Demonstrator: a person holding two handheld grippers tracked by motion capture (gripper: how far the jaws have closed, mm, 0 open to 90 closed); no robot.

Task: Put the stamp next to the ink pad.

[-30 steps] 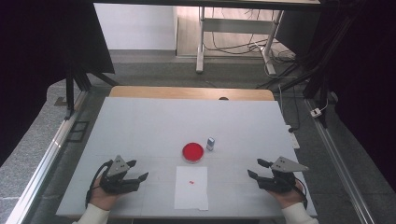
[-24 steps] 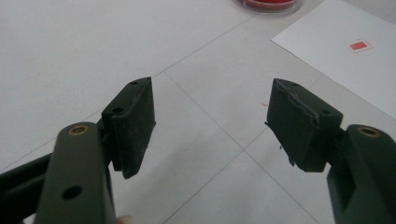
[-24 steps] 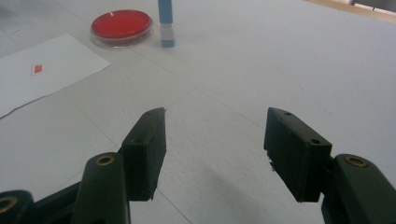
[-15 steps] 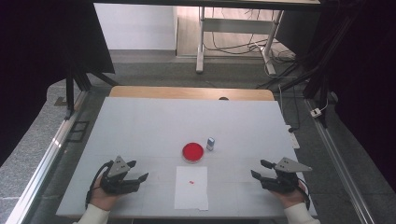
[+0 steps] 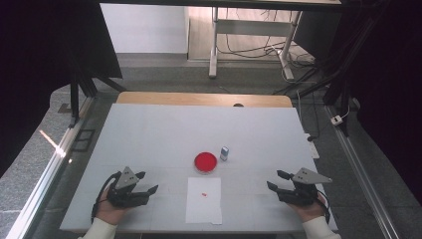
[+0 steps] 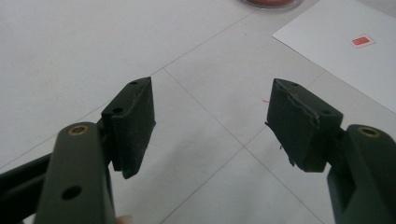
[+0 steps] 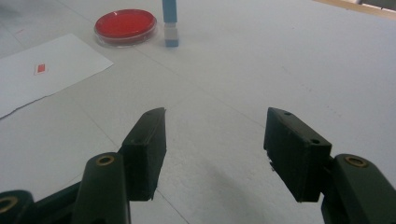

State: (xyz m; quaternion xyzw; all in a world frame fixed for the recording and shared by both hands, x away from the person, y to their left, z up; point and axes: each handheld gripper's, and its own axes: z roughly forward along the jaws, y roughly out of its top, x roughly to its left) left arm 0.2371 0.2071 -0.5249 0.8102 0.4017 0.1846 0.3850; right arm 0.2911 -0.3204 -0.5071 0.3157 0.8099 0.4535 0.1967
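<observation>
Here both hands rest low on the table (image 5: pixel 164 129) — left gripper (image 5: pixel 148 183) and right gripper (image 5: pixel 276 180) spread, empty.

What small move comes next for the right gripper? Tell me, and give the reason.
Probably ease the right gripper forward and inward toward the small blue-capped vial beside the red dish. Its jaws stand open with nothing between them, the vial stands upright and untouched, and bare table lies between. The left gripper is open too.
</observation>
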